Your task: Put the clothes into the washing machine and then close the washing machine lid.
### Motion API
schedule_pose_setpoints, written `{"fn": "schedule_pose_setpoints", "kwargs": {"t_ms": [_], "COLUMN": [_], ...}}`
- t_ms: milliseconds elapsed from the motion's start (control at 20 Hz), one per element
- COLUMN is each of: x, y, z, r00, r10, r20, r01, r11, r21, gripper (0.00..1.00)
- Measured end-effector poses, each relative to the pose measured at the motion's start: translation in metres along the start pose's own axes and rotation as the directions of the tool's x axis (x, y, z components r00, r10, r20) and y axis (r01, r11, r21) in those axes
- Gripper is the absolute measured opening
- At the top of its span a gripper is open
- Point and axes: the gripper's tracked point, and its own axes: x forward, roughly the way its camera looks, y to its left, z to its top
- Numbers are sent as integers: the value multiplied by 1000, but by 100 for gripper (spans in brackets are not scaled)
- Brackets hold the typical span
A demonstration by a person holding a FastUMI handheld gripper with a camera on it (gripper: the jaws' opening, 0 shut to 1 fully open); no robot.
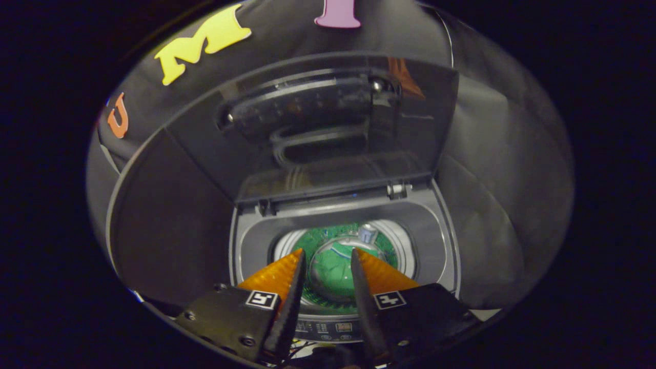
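While the lid (pixel 328 128) stands raised at 12 o'clock, keeping the drum (pixel 333 256) reachable, the gripper (pixel 328 256) hangs over green cloth (pixel 330 269), its 2 fingers parted, gripping nothing.

The tongs (pixel 328 256) point forward and downward, both fingers (pixel 279 274) reaching out side by side from their mounts. The fingertips stand apart with a clear gap between them, and nothing is gripped in that gap. Each finger tapers to a point at its tip. The two mounts sit level with one another, each bearing a small square marker.
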Motion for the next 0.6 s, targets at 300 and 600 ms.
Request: {"fn": "schedule_pose_setpoints", "kwargs": {"t_ms": [300, 600], "x": [-50, -85], "y": [26, 61], "z": [65, 128], "r00": [983, 952], "r10": [-6, 53], "r20": [183, 302], "r01": [34, 26], "r11": [988, 967], "r21": [-153, -253], "gripper": [68, 75]}}
